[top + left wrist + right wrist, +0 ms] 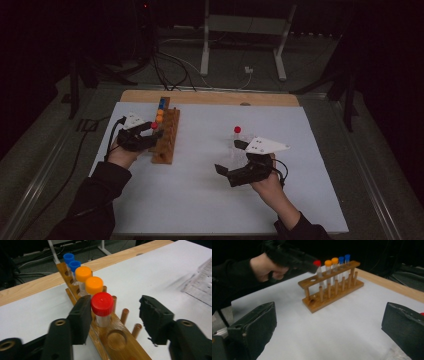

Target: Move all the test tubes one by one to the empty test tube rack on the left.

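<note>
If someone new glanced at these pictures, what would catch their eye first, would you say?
Probably the wooden rack at the table's left, with its row of capped tubes: two blue, two orange, and a red-capped tube between the left gripper's open jaws. The right gripper hangs open near another red-capped tube standing mid-table.

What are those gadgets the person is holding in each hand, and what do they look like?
Two handheld tools, the left gripper and the right gripper, each with a black body and two chunky black jaws with rough-edged pads. Each carries a pale three-cornered plate on top and trails a black cable. The person wears dark long sleeves.
</note>
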Available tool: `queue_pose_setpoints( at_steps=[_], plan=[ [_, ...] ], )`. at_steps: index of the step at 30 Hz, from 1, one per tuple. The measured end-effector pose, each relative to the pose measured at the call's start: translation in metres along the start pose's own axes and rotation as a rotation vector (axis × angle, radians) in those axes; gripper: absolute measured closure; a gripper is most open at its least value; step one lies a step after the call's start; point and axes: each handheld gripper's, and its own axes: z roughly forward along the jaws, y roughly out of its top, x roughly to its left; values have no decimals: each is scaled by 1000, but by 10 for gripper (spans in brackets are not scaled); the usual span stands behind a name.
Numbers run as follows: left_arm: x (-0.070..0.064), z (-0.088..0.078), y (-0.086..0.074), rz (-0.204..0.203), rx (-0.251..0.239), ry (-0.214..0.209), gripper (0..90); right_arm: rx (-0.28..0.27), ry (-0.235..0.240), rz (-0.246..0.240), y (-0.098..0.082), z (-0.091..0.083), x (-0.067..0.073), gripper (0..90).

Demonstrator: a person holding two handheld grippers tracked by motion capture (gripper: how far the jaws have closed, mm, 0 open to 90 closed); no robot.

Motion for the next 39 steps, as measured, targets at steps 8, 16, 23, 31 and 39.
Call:
queue_pose_setpoints(
  at_steps=[8,16,23,31,39],
  plan=[
    [-14,-18,-2,-15,-30,-33,162,-47,-36,25,7,-12,-19,0],
    [-35,-37,-9,8,-70,-109,36,-14,-91,41,2,-11,-46,0],
    [-48,-44,-17,35,-70,-149,26,96,-144,71,-14,8,-72,13],
    [-48,-45,-20,29,-76,-159,26,189,-263,102,-34,26,-92,227],
    [-47,-44,-21,27,-68,-166,26,222,-246,94,-35,39,-101,425]
  ],
)
